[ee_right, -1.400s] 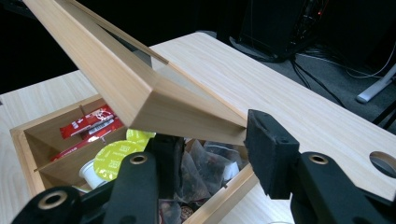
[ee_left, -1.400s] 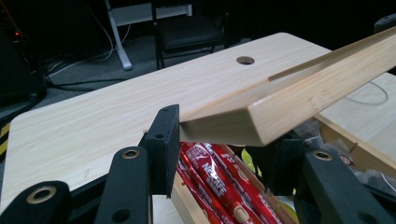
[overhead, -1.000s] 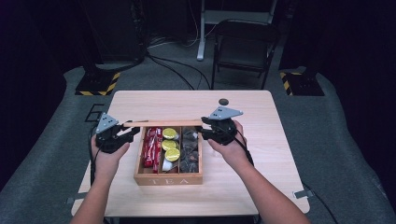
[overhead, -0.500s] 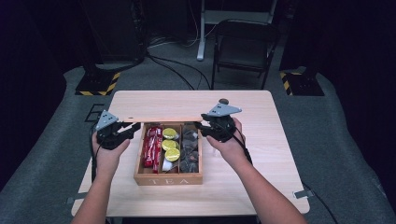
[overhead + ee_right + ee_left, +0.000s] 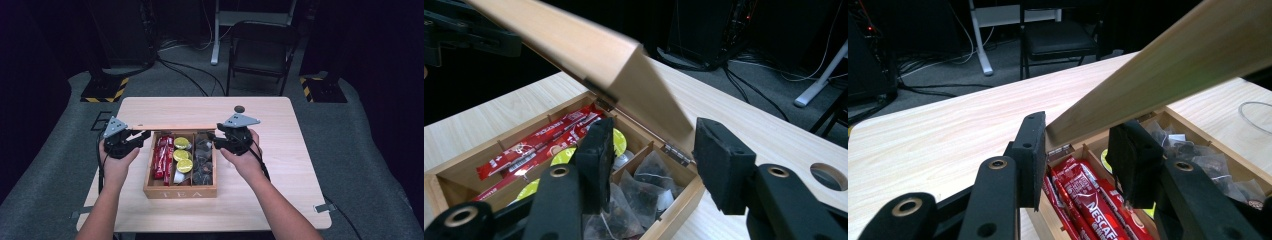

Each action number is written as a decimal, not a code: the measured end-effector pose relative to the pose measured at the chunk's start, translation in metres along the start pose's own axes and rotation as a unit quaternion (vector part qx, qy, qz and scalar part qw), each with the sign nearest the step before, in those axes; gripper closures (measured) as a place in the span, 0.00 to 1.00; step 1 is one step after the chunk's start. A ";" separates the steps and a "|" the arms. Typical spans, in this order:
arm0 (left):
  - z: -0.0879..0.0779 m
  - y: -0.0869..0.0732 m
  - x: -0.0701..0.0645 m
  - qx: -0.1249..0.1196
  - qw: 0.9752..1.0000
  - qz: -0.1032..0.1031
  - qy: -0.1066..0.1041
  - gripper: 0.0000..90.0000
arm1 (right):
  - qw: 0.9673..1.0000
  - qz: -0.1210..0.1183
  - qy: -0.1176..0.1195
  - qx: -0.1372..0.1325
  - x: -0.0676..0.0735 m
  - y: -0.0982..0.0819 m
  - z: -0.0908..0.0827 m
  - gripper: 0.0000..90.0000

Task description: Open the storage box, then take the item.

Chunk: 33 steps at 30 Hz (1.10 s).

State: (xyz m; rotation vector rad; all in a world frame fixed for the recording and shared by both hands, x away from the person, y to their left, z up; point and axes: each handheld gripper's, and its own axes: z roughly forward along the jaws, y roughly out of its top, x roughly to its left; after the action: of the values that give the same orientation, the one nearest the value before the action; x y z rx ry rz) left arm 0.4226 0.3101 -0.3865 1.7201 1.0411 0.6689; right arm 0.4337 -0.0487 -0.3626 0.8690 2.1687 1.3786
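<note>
A wooden tea box [image 5: 180,191] sits mid-table with its hinged lid [image 5: 175,127] raised. Inside lie red Nescafé sticks [image 5: 162,155], yellow round capsules [image 5: 182,155] and dark tea bags [image 5: 202,160]. My left gripper [image 5: 142,136] is at the lid's left end. In the left gripper view its jaws [image 5: 1078,145] are shut on the lid's corner [image 5: 1128,95]. My right gripper [image 5: 216,138] is at the lid's right end. Its jaws [image 5: 649,145] have just been opening and stand apart, with the lid's end panel [image 5: 659,100] between them and no pad pressing on it.
A round hole [image 5: 239,108] is in the tabletop behind the right gripper. Bare table [image 5: 295,170] lies on both sides of the box and in front of it. A folding chair [image 5: 260,50] and cables stand on the floor beyond the far edge.
</note>
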 end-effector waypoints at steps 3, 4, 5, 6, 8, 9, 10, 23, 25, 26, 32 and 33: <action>0.000 0.000 0.001 0.000 1.000 -0.001 -0.004 0.66 | 1.000 0.007 -0.001 -0.004 0.003 -0.004 -0.002 0.54; 0.000 0.000 0.001 -0.002 1.000 -0.001 -0.003 0.66 | 1.000 0.007 -0.001 -0.005 0.004 -0.006 -0.003 0.53; 0.000 -0.001 0.001 -0.002 1.000 -0.002 -0.003 0.66 | 1.000 0.009 -0.003 -0.005 0.006 -0.008 -0.004 0.53; 0.000 -0.001 0.001 -0.003 1.000 -0.002 -0.004 0.66 | 1.000 0.008 -0.005 -0.005 0.008 -0.011 -0.006 0.52; 0.000 -0.001 0.001 -0.004 1.000 -0.003 -0.005 0.66 | 1.000 0.008 -0.006 -0.003 0.010 -0.014 -0.007 0.52; 0.000 -0.001 0.002 -0.004 1.000 -0.003 -0.006 0.66 | 1.000 0.009 -0.008 -0.005 0.010 -0.016 -0.008 0.52; 0.000 -0.001 0.002 -0.004 1.000 -0.004 -0.006 0.66 | 1.000 0.010 -0.007 -0.004 0.011 -0.018 -0.010 0.51; 0.000 -0.001 0.001 -0.003 1.000 -0.010 -0.006 0.66 | 0.999 0.040 -0.014 -0.013 0.005 -0.034 -0.024 0.50; 0.000 -0.001 0.002 -0.003 1.000 -0.011 -0.007 0.65 | 0.999 0.042 -0.015 -0.014 0.004 -0.035 -0.026 0.50; 0.001 -0.002 0.002 -0.003 1.000 -0.012 -0.008 0.65 | 0.999 0.045 -0.017 -0.014 0.003 -0.035 -0.026 0.50; 0.000 -0.002 0.002 -0.003 1.000 -0.011 -0.009 0.65 | 0.999 0.045 -0.027 -0.013 -0.001 -0.040 -0.029 0.49; 0.000 -0.002 0.002 -0.003 1.000 -0.011 -0.009 0.65 | 0.998 0.048 -0.026 -0.013 -0.002 -0.042 -0.029 0.49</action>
State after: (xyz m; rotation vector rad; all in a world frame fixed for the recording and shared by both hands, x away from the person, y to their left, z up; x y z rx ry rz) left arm 0.4233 0.3122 -0.3885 1.7043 1.0428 0.6404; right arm 0.4050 -0.0817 -0.3883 0.9991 2.0906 1.4097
